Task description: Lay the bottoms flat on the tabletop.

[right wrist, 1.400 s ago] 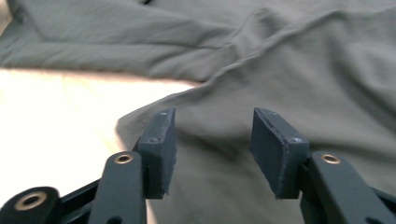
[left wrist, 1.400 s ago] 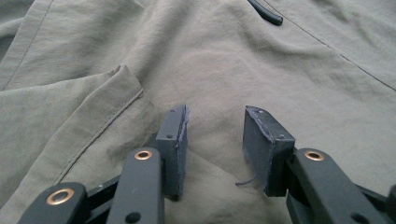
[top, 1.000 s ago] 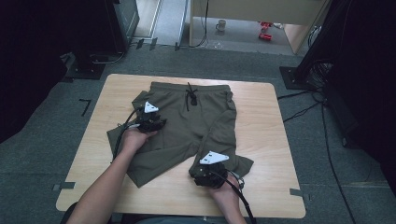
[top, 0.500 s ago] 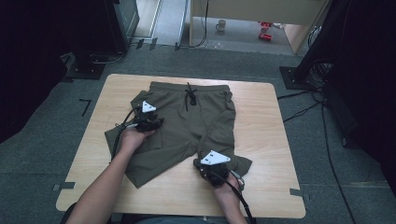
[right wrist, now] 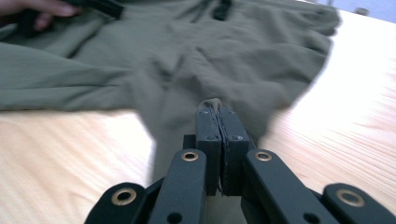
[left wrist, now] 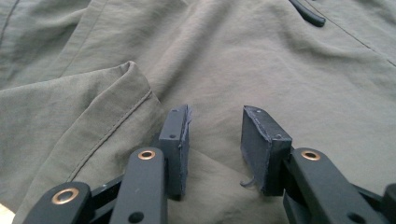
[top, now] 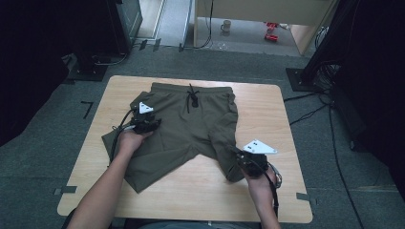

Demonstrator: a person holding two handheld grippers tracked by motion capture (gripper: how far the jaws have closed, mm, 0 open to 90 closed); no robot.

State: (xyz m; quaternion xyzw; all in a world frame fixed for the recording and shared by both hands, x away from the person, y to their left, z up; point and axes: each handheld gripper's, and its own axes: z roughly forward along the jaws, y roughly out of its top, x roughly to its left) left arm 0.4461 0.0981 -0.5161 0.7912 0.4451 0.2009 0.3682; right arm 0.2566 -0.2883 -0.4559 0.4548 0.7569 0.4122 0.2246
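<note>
Left gripper: positioned over the left leg of the olive shorts, which lie spread on the wooden table. In the left gripper view the pads stand apart with bare cloth showing in the gap; both tips rest on or just above the fabric, and no fold is pinched. A doubled hem ridge lies just left of the jaws, and the drawstring lies well ahead of them, up and to the right. Compared with the earlier high views, this gripper holds the same place on the cloth.

Right gripper: clamped on the hem of the right leg. In the right gripper view the pads meet with a thin tuck of olive cloth pinched at the tips. The jaws have just been closing, with the hem between them. Against the earlier high views, the gripper sits farther right and nearer the table edge, and the right leg, previously bunched beneath it, now stretches as a narrow band from the crotch to the jaws.
</note>
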